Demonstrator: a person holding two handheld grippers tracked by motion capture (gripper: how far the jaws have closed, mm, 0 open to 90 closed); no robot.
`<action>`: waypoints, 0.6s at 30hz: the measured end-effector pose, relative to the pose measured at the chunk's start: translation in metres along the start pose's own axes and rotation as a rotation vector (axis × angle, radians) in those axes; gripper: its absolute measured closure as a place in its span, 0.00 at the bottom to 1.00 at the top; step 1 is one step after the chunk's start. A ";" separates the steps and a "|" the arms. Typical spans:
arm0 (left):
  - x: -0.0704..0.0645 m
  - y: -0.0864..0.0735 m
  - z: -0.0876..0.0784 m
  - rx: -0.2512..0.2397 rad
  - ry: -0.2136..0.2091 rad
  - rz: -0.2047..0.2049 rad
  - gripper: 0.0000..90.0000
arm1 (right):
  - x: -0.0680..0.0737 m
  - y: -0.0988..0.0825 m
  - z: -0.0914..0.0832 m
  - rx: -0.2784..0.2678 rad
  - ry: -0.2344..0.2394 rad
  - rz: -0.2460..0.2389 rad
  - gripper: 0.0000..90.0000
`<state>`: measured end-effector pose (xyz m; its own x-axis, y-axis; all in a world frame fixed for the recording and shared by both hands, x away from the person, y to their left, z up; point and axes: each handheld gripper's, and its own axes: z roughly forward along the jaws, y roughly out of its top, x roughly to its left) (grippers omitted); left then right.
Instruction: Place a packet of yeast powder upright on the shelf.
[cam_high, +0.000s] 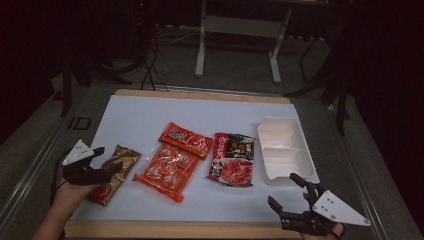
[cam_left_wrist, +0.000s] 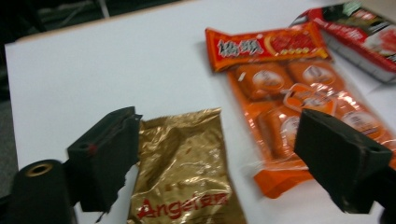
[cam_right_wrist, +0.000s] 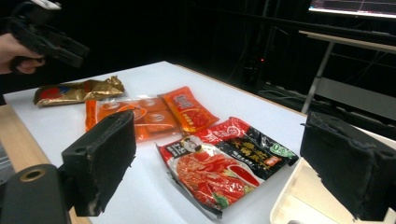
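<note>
The gold foil packet is lying flat on the white desk, at about eight o'clock on its surface, near the front left corner. It is crinkling and glinting along its length, and its long axis is slanting from one o'clock down to seven o'clock. Red lettering reading "Angel" is showing across its lower end, where a red patch is colouring the foil. Its torn-looking upper edge is pointing toward the orange snack bag at its three o'clock, just beside it.
</note>
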<state>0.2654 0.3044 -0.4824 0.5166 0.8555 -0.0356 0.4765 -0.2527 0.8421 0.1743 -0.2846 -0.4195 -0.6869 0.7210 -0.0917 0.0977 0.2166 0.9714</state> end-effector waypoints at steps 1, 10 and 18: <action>0.000 0.000 0.000 0.000 0.000 0.000 0.17 | 0.000 0.000 0.000 0.000 0.000 0.000 0.11; 0.020 0.001 0.023 0.081 0.039 -0.061 0.18 | 0.000 -0.001 0.001 0.008 0.006 0.004 0.12; 0.034 0.004 0.044 0.156 0.070 -0.080 0.21 | 0.001 -0.003 0.004 0.019 0.009 0.006 0.12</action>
<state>0.3165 0.3125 -0.5036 0.4244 0.9037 -0.0573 0.6217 -0.2448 0.7440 0.1764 -0.2821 -0.4232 -0.6923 0.7167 -0.0840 0.1153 0.2248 0.9675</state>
